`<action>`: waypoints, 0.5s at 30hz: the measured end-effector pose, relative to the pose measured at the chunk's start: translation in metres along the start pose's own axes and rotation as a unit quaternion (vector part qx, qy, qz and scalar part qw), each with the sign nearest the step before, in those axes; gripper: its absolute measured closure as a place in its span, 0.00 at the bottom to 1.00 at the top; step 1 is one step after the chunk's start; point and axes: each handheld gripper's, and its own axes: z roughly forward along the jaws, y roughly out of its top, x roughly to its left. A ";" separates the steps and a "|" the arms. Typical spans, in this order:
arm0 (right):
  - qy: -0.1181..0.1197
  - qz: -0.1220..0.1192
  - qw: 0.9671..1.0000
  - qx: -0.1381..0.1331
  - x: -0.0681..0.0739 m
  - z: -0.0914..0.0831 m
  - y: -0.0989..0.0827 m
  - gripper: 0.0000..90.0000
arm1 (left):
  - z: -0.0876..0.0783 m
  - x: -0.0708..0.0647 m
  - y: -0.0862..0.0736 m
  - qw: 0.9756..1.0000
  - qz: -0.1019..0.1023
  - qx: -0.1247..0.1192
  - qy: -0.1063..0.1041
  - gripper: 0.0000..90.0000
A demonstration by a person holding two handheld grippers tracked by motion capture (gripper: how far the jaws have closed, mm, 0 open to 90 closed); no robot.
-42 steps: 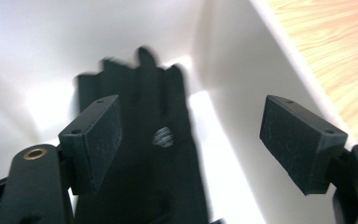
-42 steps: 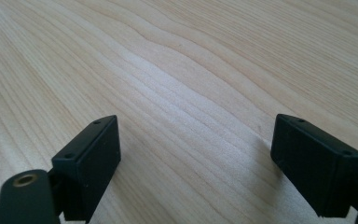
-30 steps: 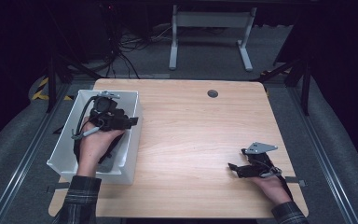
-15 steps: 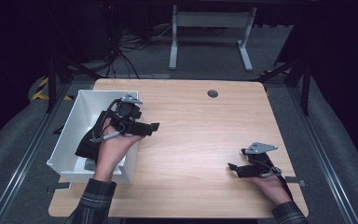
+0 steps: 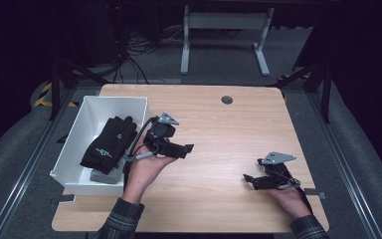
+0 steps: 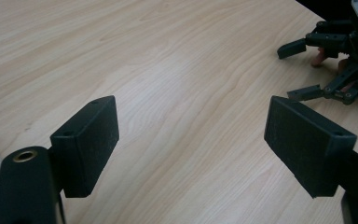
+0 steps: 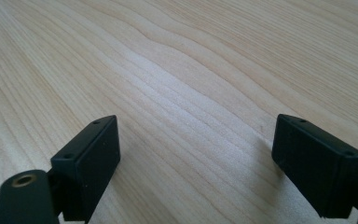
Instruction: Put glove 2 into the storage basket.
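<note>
On the left edge of the worktop [image 5: 214, 124] stands one white bin [image 5: 82, 124], and it hangs a little over that edge. Inside it I count two things: one black glove [image 5: 110, 143] with a small light logo, lying along the middle of the bin, and one grey block [image 5: 104, 176] under the glove's near end, by the bin's front wall. I cannot tell if the glove is single or a folded pair.

Two grippers are over the wooden top, one in each hand. The left gripper [image 5: 188, 148] is held just beside the right wall of the bin, over the bare wood, and its jaws point toward the right edge. In the left gripper view its two black pads [image 6: 86, 144] stand wide apart with only wood grain between them, so it holds nothing. The right gripper [image 5: 247, 180] rests near the front right corner, with the hand behind it, and it points toward the left. Its two pads [image 7: 87, 161] are also spread wide in the right gripper view, with nothing between them. The two grippers are well apart from each other.

One small dark round hole [image 5: 226, 99] sits near the far edge. One checked sleeve [image 5: 122, 221] shows at the front edge on the left side, and one on the right.
</note>
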 end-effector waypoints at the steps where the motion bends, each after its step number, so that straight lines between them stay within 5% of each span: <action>1: 0.000 0.000 1.000 0.000 0.000 0.000 0.000 0.17 | 0.003 -0.002 -0.001 1.000 0.003 0.001 -0.002 0.21; 15: 0.002 -0.002 1.000 0.000 0.000 0.000 0.000 0.17 | 0.042 -0.029 -0.022 0.999 0.026 0.020 -0.019 0.20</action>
